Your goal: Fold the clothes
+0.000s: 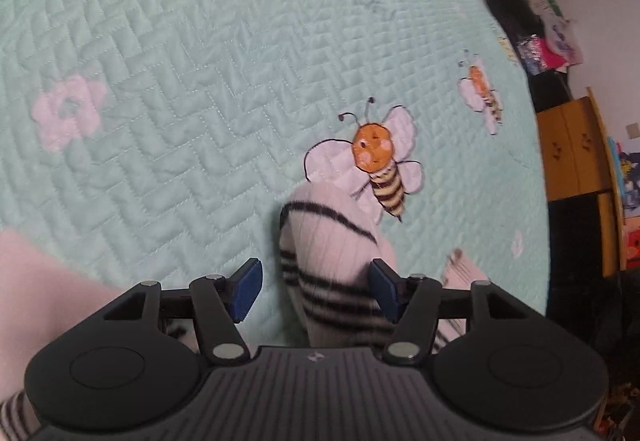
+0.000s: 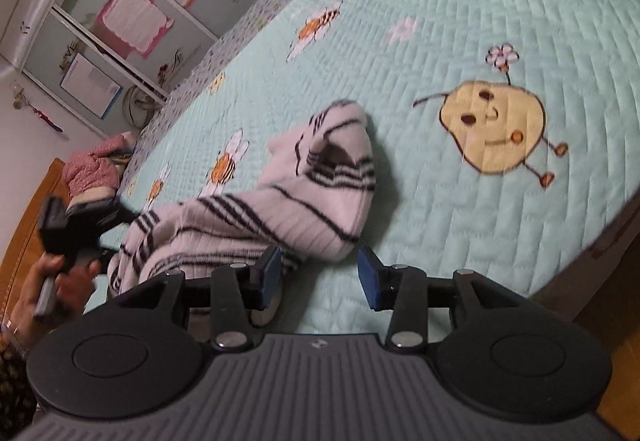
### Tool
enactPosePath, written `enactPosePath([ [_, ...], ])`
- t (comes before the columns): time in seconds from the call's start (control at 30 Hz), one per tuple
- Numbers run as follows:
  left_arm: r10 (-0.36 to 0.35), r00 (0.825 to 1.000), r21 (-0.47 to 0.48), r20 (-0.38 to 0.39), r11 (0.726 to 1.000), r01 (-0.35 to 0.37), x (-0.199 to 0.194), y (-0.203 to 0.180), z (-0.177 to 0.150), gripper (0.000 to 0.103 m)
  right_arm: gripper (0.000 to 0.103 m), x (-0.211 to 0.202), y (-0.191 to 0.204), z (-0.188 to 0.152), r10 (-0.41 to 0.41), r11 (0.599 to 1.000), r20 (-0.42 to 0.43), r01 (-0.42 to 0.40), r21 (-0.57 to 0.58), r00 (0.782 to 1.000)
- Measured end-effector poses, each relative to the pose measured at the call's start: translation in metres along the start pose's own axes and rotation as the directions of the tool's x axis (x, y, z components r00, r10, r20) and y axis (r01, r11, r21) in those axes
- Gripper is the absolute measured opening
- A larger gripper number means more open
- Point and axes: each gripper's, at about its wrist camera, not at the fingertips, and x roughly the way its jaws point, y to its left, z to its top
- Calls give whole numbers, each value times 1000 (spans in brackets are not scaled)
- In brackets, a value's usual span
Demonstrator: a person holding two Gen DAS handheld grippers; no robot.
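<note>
1. The striped garment (image 2: 256, 209) — white ribbed knit with dark stripes — lies in a loose heap on the mint quilted bedspread (image 2: 480, 221), near the bed's edge on my side. It is bunched and humped, with one end raised into a peak and no flat panel or clean crease that I can make out. By my reading the folding is not finished; whether some folds were made and have slumped, I cannot tell from this heap.

2. What is left, as I judge it: the cloth needs to lie flat and squared before it counts as folded.

3. My right gripper (image 2: 318, 277) has its blue pads spread wide and holds nothing; it hovers just short of the heap's near corner, with bare quilt between the pads.

4. My left gripper (image 1: 316, 291) is also spread wide. A fold of the striped cloth (image 1: 336, 253) rises between the pads, yet neither pad looks pressed into it, so I take it as released, not clamped.

5. Only the right wrist view shows the whole heap — and the person's hand (image 2: 60, 281) holding the other tool at its far left end, plus a pink bundle (image 2: 94, 169) beyond.

6. Only the left wrist view shows the ribbed weave close up, the embroidered bee (image 1: 380, 165) just past the cloth, and a pale pink patch (image 1: 36, 281) at lower left that I cannot identify.
</note>
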Motion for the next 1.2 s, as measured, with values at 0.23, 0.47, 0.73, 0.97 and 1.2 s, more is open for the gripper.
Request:
enactPosePath([
  [0.23,-95,993,-2,-68,996,95,29,-10,-6,41,47,-7,-18,-5,-41,998,7,41,40,999],
  [0.47,-26,966,199,259,980,-27,-48,-54,-37,15,47,-4,-7,-13,-41,999,18,41,-13,999],
  [0.73,-98,692,362,715,899,-246,-220,-161,-14,14,47,-3,11,-20,2,999,24,-1,-39,1000],
  [0.97,280,515,112,810,789,-604,-227,-150,59,30,47,12,35,-31,55,994,-31,-58,-95,998],
  [1.2,337,684,-2,647,898,-441,-195,-27,24,53,58,29,49,-40,60,989,-112,-74,-126,992],
])
